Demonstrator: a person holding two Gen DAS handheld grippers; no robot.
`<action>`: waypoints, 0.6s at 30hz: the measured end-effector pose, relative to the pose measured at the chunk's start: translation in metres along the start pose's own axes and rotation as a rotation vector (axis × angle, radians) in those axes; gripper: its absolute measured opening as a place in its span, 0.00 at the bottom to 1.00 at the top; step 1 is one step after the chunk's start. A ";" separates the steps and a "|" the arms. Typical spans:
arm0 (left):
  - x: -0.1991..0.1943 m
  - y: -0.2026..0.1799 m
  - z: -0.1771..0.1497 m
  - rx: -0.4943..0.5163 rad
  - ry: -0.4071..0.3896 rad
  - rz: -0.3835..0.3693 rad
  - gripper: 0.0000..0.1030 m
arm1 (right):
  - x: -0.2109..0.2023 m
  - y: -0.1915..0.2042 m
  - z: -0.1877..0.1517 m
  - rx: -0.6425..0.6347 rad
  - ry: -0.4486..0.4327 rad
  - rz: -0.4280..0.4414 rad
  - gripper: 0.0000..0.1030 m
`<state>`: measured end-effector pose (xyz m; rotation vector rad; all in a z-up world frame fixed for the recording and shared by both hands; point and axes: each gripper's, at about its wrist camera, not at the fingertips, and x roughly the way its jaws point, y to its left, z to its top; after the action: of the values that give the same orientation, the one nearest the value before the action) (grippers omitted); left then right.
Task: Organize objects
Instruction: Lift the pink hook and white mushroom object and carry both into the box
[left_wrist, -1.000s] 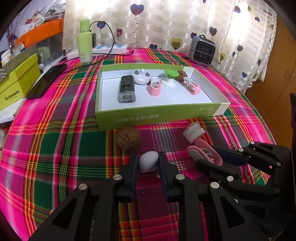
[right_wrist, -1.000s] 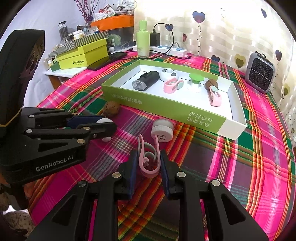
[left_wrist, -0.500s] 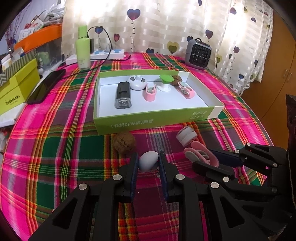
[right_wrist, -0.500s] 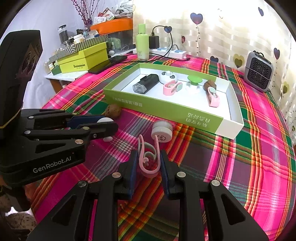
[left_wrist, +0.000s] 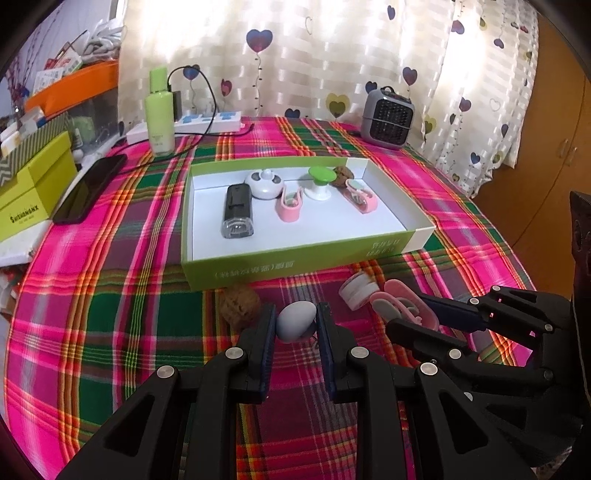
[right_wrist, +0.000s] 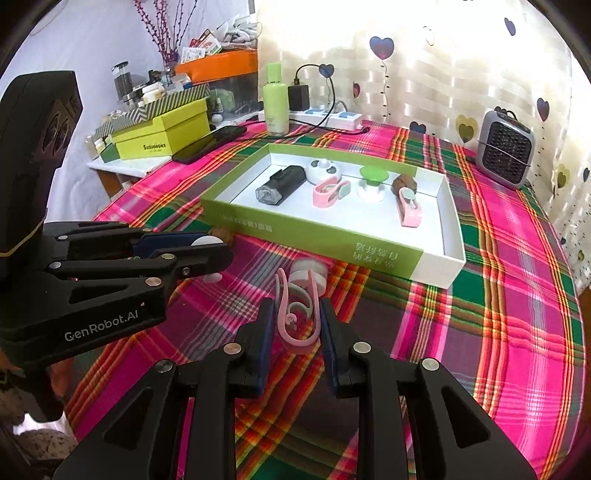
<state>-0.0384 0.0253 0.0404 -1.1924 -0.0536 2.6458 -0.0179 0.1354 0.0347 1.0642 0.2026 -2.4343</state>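
My left gripper (left_wrist: 295, 319) is shut on a pale grey egg-shaped object (left_wrist: 296, 320) and holds it above the plaid tablecloth, in front of the green-and-white box (left_wrist: 295, 264). My right gripper (right_wrist: 297, 317) is shut on a pink clip (right_wrist: 298, 321), also lifted off the cloth. The box (right_wrist: 314, 236) holds a black device (left_wrist: 238, 210), a white round gadget (left_wrist: 265, 182), two pink clips (left_wrist: 290, 203), a green-topped knob (left_wrist: 320, 181) and a walnut (left_wrist: 341, 176). A walnut (left_wrist: 239, 304) and a white round case (left_wrist: 357, 291) lie on the cloth in front of the box.
A green bottle (left_wrist: 159, 114), a power strip (left_wrist: 207, 123) and a small grey heater (left_wrist: 387, 112) stand at the table's back. A black phone (left_wrist: 90, 188) and a yellow-green carton (left_wrist: 31, 192) lie at the left. The table edge drops off on the right.
Both grippers have risen and drawn back a little with their objects held; the box looks farther away and lower in view. Nothing was released.
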 end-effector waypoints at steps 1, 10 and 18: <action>0.000 -0.001 0.001 0.004 -0.002 -0.001 0.20 | -0.001 -0.001 0.001 0.003 -0.002 -0.002 0.24; 0.002 -0.005 0.011 0.011 -0.008 -0.010 0.20 | -0.004 -0.010 0.008 0.019 -0.017 -0.015 0.24; 0.006 -0.007 0.024 0.014 -0.015 -0.025 0.20 | -0.003 -0.020 0.019 0.034 -0.027 -0.030 0.24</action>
<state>-0.0591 0.0355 0.0531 -1.1597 -0.0521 2.6292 -0.0388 0.1482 0.0489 1.0488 0.1707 -2.4860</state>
